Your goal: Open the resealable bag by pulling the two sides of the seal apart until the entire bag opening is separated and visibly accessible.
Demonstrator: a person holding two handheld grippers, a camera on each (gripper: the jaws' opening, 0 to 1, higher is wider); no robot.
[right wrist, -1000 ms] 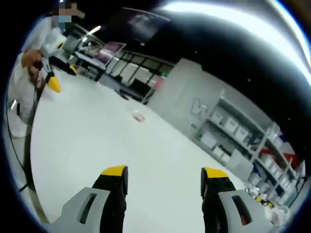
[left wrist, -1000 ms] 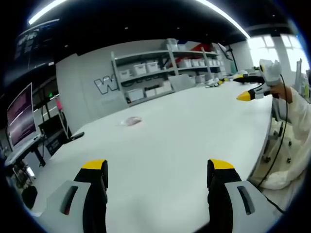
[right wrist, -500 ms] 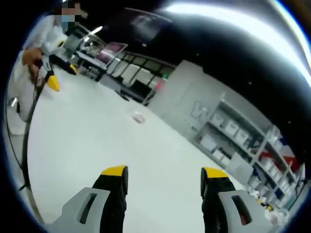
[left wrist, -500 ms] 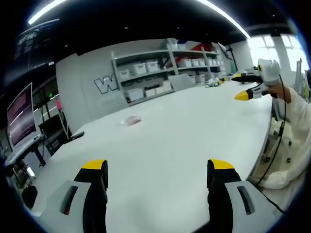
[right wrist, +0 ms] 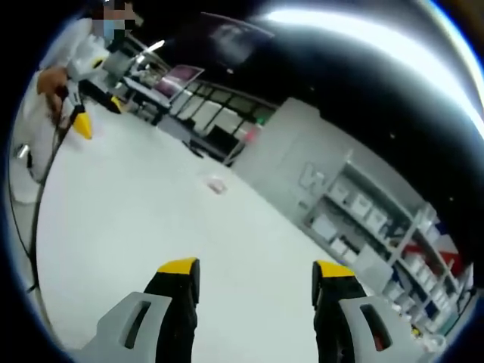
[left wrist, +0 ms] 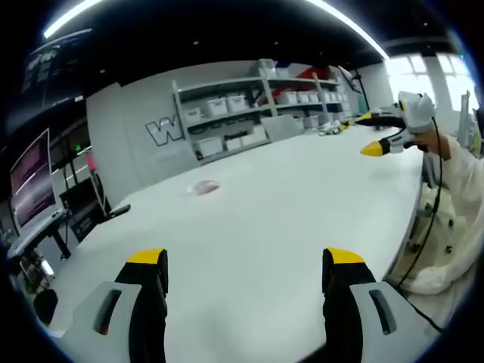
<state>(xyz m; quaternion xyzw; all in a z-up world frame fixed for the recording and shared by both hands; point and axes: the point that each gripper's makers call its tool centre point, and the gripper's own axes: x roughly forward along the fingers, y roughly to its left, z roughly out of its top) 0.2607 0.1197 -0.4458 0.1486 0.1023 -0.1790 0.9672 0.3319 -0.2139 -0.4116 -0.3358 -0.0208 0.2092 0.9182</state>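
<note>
Far ahead on the white table (left wrist: 287, 219), the bag (left wrist: 204, 188) lies well beyond both grippers' wide, empty jaws.

The left gripper (left wrist: 246, 265) has two black jaws, and each jaw ends in a yellow cap. Lower down, each jaw sits in a light grey shell with a dark slot in it. The right gripper (right wrist: 257, 276) is built the same way: black jaws, yellow caps, grey shells with dark slots. Seen from the left gripper view, the right gripper (left wrist: 382, 132) has yellow pointed tips, a black middle part and a pale housing at its back. The person wears a white sleeve (left wrist: 463, 170) and white clothes. A thin black cable (left wrist: 431, 227) hangs down beside the white clothes.
</note>
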